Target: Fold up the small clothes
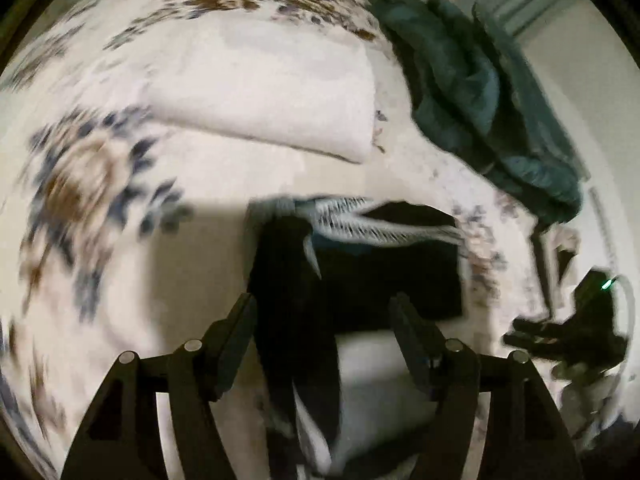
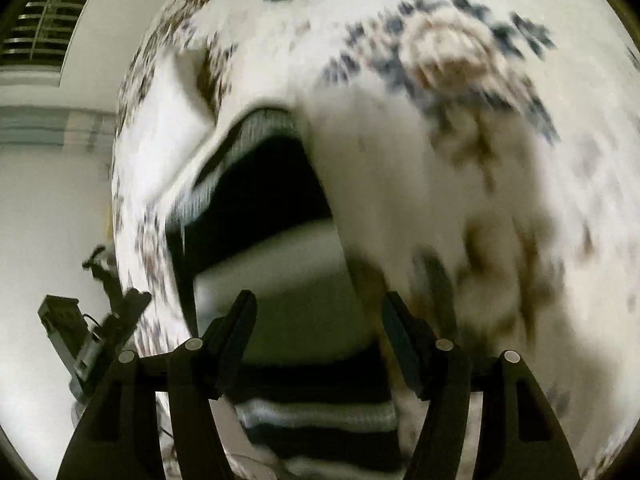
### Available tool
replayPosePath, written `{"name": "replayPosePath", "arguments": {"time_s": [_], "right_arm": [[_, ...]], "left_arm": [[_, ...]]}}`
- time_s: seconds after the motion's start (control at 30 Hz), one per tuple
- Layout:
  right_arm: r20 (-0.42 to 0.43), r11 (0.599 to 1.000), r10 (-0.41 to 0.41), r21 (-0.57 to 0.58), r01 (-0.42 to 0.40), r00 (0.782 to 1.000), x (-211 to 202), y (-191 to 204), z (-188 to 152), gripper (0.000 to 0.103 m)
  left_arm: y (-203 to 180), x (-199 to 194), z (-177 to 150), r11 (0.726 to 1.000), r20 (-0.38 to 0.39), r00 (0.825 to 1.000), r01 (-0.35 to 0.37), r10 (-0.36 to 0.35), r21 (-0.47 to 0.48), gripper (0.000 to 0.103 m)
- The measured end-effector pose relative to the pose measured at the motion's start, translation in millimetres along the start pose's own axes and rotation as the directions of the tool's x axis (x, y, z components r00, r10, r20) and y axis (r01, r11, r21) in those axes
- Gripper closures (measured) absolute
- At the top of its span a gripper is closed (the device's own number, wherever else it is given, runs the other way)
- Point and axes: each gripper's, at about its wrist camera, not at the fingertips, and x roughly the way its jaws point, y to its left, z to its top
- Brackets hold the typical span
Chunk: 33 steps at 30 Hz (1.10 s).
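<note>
A small black garment [image 1: 384,280] with a grey-white ribbed waistband [image 1: 360,220] lies on a white floral bed cover [image 1: 100,184]. One black part [image 1: 296,320] runs down between my left gripper's [image 1: 324,312] open jaws. In the right wrist view the same garment [image 2: 264,196] lies ahead with its waistband [image 2: 256,124] at the far side, and a striped black-and-white piece [image 2: 320,428] lies under my open right gripper [image 2: 316,312]. Both views are motion blurred.
A folded white cloth [image 1: 272,96] lies beyond the garment. A heap of dark teal clothes [image 1: 480,92] sits at the bed's far right edge. The right gripper shows in the left wrist view [image 1: 576,332]. A dark device [image 2: 80,340] stands on the floor, left of the bed.
</note>
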Motion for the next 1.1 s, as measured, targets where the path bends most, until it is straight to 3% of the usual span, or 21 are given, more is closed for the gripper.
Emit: {"name": "replayPosePath", "arguments": {"time_s": [0.1, 0.2, 0.27, 0.33, 0.47, 0.57, 0.63, 0.7, 0.73, 0.77, 0.8, 0.83, 0.93, 1.0, 1.1], "right_arm": [[0.008, 1.0, 0.015, 0.011, -0.015, 1.0, 33, 14, 44, 0.033], [-0.014, 1.0, 0.027, 0.015, -0.026, 1.0, 59, 28, 62, 0.033], [-0.023, 1.0, 0.018, -0.006, -0.018, 1.0, 69, 33, 70, 0.033], [-0.025, 1.0, -0.005, -0.022, 0.004, 1.0, 76, 39, 81, 0.033], [-0.023, 0.999, 0.006, -0.035, -0.006, 1.0, 73, 46, 87, 0.033], [-0.045, 0.998, 0.024, -0.063, -0.027, 0.999, 77, 51, 96, 0.033], [-0.069, 0.997, 0.026, -0.071, -0.031, 0.997, 83, 50, 98, 0.031], [-0.102, 0.997, 0.001, -0.073, -0.009, 0.995, 98, 50, 102, 0.031], [-0.121, 0.998, 0.0, -0.069, -0.009, 0.993, 102, 49, 101, 0.031], [-0.142, 0.998, 0.003, -0.062, -0.012, 0.99, 109, 49, 102, 0.032], [-0.146, 0.998, 0.003, -0.065, -0.012, 0.989, 113, 50, 101, 0.05], [-0.137, 0.997, -0.007, -0.076, -0.003, 0.991, 115, 54, 101, 0.095], [-0.05, 0.992, -0.053, -0.117, 0.047, 0.997, 108, 69, 100, 0.1], [-0.022, 0.991, -0.075, -0.116, 0.072, 0.997, 110, 75, 104, 0.1], [-0.071, 0.988, -0.131, -0.094, 0.124, 0.989, 130, 73, 107, 0.099]], "left_arm": [[-7, 39, 26, 0.997, -0.027, 0.998, -0.05, 0.052, 0.057, 0.037], [-6, 61, 43, 0.99, -0.016, 0.993, -0.117, 0.119, 0.082, 0.042], [13, 75, 62, 0.981, -0.022, 0.981, -0.19, 0.19, 0.037, 0.045], [34, 73, 72, 0.976, -0.024, 0.976, -0.215, 0.215, -0.037, 0.047], [60, 36, 73, 0.982, 0.019, 0.994, -0.106, 0.11, -0.159, 0.046], [53, 17, 56, 0.989, 0.035, 0.999, -0.023, 0.028, -0.149, 0.044], [39, 26, 39, 0.995, -0.028, 1.0, -0.005, 0.002, -0.102, 0.042], [26, 49, 23, 0.999, -0.098, 0.995, -0.041, 0.038, -0.031, 0.043], [21, 56, 16, 0.998, -0.104, 0.993, -0.058, 0.058, -0.003, 0.06], [19, 62, 12, 0.998, -0.102, 0.992, -0.067, 0.069, 0.021, 0.09], [18, 65, 11, 0.997, -0.093, 0.993, -0.069, 0.072, 0.033, 0.09], [18, 62, 13, 0.997, -0.065, 0.996, -0.066, 0.068, 0.027, 0.094], [22, 49, 29, 0.999, -0.006, 0.999, -0.043, 0.043, 0.001, 0.095], [26, 54, 37, 0.999, -0.013, 0.999, -0.052, 0.052, 0.005, 0.095], [34, 72, 44, 0.999, -0.077, 0.996, -0.044, 0.044, 0.006, 0.094]]}}
